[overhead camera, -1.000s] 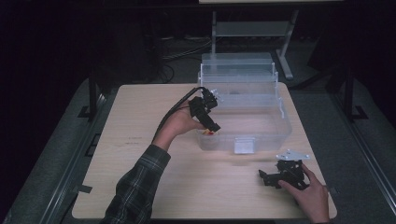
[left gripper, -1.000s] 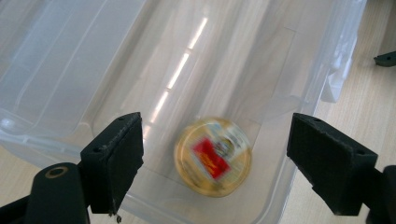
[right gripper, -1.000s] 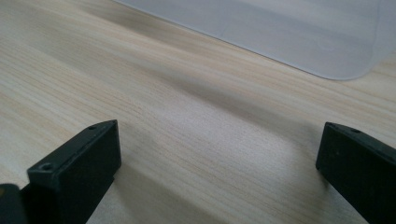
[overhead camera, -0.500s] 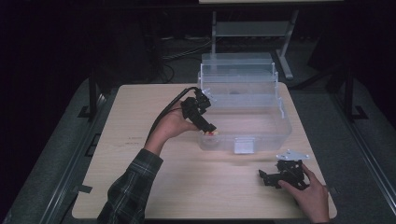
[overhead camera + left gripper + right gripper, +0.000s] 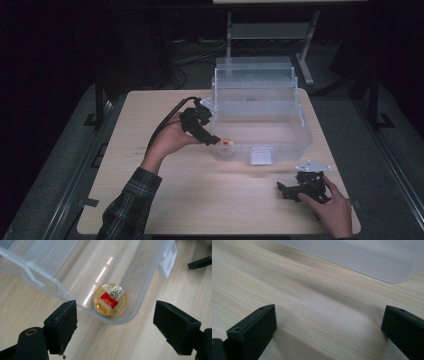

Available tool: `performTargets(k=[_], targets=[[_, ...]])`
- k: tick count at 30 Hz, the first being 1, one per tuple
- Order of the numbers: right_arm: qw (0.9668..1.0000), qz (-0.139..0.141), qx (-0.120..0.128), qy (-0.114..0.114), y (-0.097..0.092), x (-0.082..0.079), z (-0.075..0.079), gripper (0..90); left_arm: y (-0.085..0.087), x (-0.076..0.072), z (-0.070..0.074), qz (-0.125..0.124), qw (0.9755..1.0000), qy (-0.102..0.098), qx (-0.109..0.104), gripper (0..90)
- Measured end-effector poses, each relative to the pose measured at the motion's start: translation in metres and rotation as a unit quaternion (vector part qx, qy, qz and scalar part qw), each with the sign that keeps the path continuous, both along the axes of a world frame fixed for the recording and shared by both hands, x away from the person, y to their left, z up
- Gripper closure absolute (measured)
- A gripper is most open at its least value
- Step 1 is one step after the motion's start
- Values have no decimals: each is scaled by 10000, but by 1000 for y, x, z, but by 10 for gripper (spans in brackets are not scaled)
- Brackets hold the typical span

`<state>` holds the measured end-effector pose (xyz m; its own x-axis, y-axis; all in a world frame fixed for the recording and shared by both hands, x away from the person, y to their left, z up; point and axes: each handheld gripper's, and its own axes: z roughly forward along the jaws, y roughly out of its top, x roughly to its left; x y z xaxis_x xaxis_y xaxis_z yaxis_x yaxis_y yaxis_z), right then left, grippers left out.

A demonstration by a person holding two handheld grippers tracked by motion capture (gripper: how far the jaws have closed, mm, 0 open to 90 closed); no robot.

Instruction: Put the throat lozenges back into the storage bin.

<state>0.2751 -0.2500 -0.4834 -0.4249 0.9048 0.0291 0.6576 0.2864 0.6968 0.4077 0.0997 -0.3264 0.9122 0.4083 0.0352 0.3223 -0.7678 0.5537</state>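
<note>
The left claw point(image 5: 113, 332) stands wide open and grips nothing, its two black jaws spread to either side of a corner of the clear plastic bin point(image 5: 140, 277), above it. Past that gap, the left gripper view shows a small round gold tin point(image 5: 110, 299) with a red label lying flat on the bin's floor, tucked into the rounded corner close to the wall; the print on the label is too small to read. The high view gives the tin only as a small pale and red spot point(image 5: 226, 142) at the bin's near left corner, just beyond the left claw point(image 5: 214, 140), but it adds what the close view lacks: the bin point(image 5: 295, 135) sits toward the far side of the wooden desk point(image 5: 150, 200) with its clear lid point(image 5: 252, 75) raised upright behind it, and the tin is the one thing seen inside. The right claw point(image 5: 283, 189) rests low near the desk's near right corner, in the person's right hand point(image 5: 332, 210), well apart from the bin. The right gripper view shows that claw point(image 5: 329, 327) also wide open and empty over bare wood grain, with the bin's frosted corner point(image 5: 387, 262) beyond.
</note>
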Motion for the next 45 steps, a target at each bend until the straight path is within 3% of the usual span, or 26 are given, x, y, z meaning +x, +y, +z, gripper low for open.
performTargets(k=[9, 22, 30, 45], targets=[[10000, 9, -12, -18, 0, 0, 0, 0, 27, -11, -9, 193, 9996, 33, -206, 185], [10000, 6, -9, -13, 0, 0, 0, 0, 59, -32, -21, 465, 9977, -86, -476, 184], [10000, 6, -14, -16, 0, 0, 0, 0, 72, -46, -29, 585, 9963, -273, -574, 184], [10000, 6, -10, -12, 0, 0, 0, 0, 98, -78, -56, 756, 9921, -506, -860, 180]])
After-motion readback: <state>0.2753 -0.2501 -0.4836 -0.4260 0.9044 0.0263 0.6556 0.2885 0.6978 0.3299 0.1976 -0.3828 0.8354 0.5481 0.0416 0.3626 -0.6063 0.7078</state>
